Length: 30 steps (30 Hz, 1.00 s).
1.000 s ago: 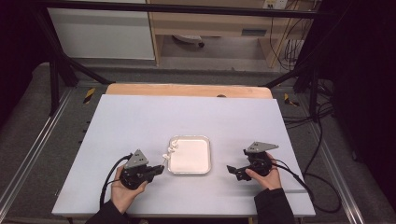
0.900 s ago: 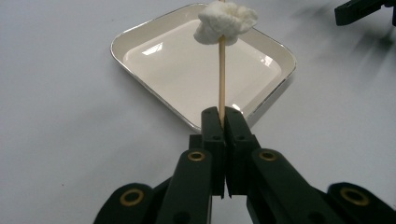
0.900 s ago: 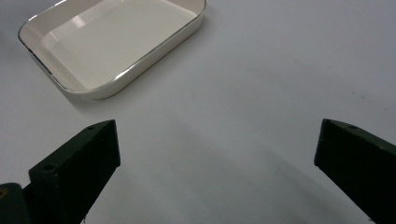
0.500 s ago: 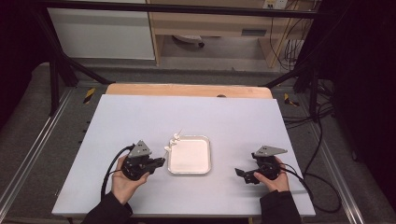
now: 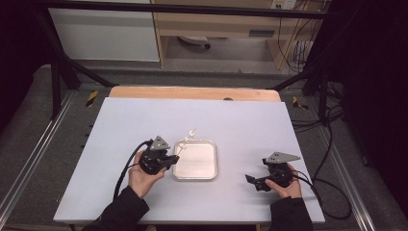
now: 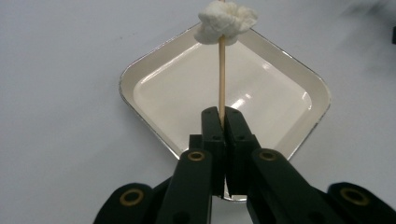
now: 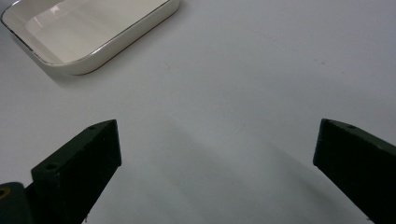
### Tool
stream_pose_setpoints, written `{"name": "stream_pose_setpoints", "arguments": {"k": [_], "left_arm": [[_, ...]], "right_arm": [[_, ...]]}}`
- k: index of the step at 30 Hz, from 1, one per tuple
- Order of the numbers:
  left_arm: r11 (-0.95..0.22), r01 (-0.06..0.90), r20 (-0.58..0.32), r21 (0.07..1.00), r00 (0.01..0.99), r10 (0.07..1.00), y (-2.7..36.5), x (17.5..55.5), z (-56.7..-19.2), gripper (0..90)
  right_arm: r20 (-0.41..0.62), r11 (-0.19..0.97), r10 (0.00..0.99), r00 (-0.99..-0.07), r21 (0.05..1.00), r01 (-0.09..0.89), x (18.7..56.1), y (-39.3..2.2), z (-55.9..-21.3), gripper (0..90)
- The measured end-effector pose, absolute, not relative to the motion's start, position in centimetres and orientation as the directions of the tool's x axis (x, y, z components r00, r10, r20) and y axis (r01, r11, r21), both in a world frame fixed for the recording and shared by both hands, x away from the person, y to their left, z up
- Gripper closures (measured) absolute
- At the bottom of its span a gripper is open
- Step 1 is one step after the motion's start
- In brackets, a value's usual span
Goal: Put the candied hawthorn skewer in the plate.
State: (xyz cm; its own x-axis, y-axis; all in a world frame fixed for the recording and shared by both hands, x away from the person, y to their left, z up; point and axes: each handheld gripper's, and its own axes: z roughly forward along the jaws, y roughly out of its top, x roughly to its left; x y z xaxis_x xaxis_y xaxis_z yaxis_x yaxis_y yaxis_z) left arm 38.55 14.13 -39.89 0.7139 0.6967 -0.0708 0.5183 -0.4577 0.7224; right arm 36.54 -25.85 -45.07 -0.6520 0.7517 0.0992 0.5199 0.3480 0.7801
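High view: left tongs (image 5: 169,159) sit in the lower left-centre of the frame, at the left edge of a shallow white tray (image 5: 210,173) with a thin metallic rim, which lies flat on the pale tabletop (image 5: 240,120) near the middle. The left tongs are clamped tight on a thin wooden skewer (image 5: 182,148); the stick runs up and to the right over the tray's upper left corner, with white marshmallow pieces (image 5: 192,132) on its far end, just above that corner. Left gripper view: jaws pressed together in the lower centre of the frame, skewer (image 6: 222,79) rising straight up from between them, lumpy white marshmallow (image 6: 226,21) at the top centre; the tray (image 6: 140,112) lies behind, turned corner-on, its far corner under the marshmallow. Whether the marshmallow touches the rim I cannot tell. High view again: right tongs (image 5: 250,180) lie low in the lower right of the frame, well apart from the tray, pointing left toward it, in the person's hand (image 5: 285,185). Right gripper view: jaws stand wide apart at the lower left and lower right corners of the frame, nothing between them, bare tabletop (image 7: 261,93) beyond; one corner of the tray (image 7: 112,42) shows in the upper left. Dark sleeves enter from the bottom edge of the high view.
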Motion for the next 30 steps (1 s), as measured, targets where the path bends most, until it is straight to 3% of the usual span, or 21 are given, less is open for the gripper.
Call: {"name": "stream_pose_setpoints", "arguments": {"k": [10,30], "left_arm": [[-0.503,0.556,-0.055,0.662,0.704,0.708,11.5,39.2,-41.8,88.4],[-0.563,0.594,-0.003,0.575,0.69,0.724,10.7,39.1,-43.2,87.6]], "right_arm": [[0.103,0.347,0.75,-0.653,0.78,0.522,36.4,-25.9,-45.2,1.7],[0.105,0.341,0.752,-0.651,0.783,0.52,36.4,-26.0,-45.1,1.6]]}}
